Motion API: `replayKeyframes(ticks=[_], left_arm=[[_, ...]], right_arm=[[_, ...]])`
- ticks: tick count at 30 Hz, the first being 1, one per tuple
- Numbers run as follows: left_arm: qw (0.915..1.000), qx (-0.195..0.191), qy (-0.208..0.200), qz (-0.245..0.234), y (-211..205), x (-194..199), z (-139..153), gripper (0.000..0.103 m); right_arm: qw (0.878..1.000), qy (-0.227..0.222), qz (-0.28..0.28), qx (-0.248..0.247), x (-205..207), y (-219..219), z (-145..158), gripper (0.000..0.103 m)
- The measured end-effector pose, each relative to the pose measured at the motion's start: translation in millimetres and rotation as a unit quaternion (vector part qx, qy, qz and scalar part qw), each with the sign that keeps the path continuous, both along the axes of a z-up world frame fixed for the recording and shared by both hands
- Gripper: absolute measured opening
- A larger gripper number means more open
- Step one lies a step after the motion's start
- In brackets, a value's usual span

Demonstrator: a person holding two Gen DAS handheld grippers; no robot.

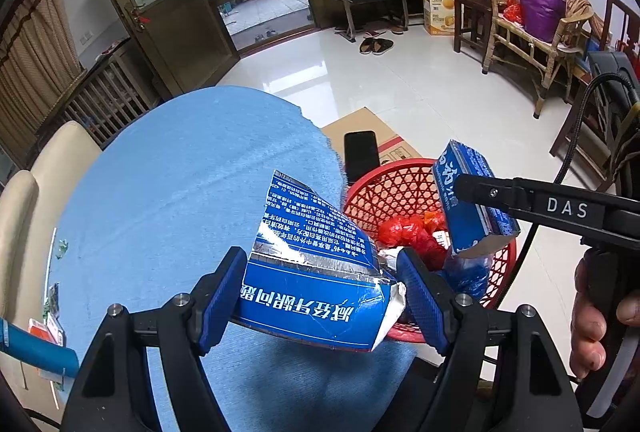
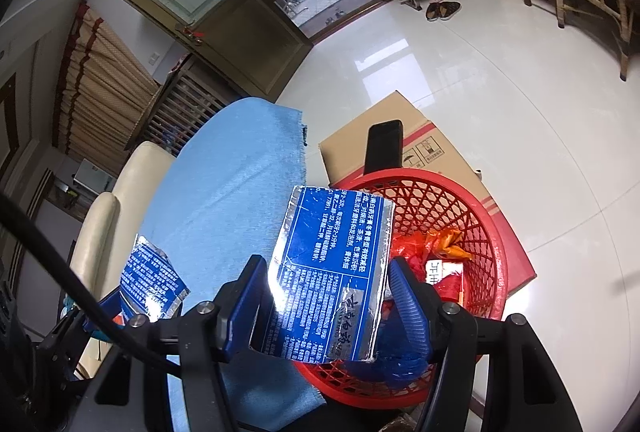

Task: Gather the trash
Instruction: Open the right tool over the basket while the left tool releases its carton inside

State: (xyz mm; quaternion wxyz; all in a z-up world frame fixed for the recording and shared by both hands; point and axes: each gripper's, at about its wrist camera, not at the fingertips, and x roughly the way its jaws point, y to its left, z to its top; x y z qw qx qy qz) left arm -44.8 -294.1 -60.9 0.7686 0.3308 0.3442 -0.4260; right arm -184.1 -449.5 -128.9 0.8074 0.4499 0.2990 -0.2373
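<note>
My left gripper is shut on a torn blue toothpaste box piece, held over the edge of the blue cloth table beside the red mesh basket. My right gripper is shut on another blue box piece, held above the near rim of the red basket. That piece also shows in the left wrist view over the basket. The basket holds red plastic wrappers and other scraps. The left-held piece shows in the right wrist view.
A cardboard box stands behind the basket with a black phone on it. A cream chair is at the table's left. Small scraps lie on the table's left edge. Chairs and slippers stand across the tiled floor.
</note>
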Motion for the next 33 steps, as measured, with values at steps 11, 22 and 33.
replayKeyframes(ticks=[11,22,33], left_arm=[[0.9984,-0.018,0.046,-0.026,-15,-2,-7,0.079],[0.9967,-0.027,0.066,-0.038,-14,-4,-8,0.079],[0.9979,-0.051,0.039,0.006,12,10,8,0.079]], right_arm=[[0.999,0.007,-0.023,0.035,-10,-13,-13,0.068],[0.998,0.007,-0.042,0.042,-15,-18,-14,0.069],[0.999,0.002,-0.04,0.029,-15,-14,-4,0.069]])
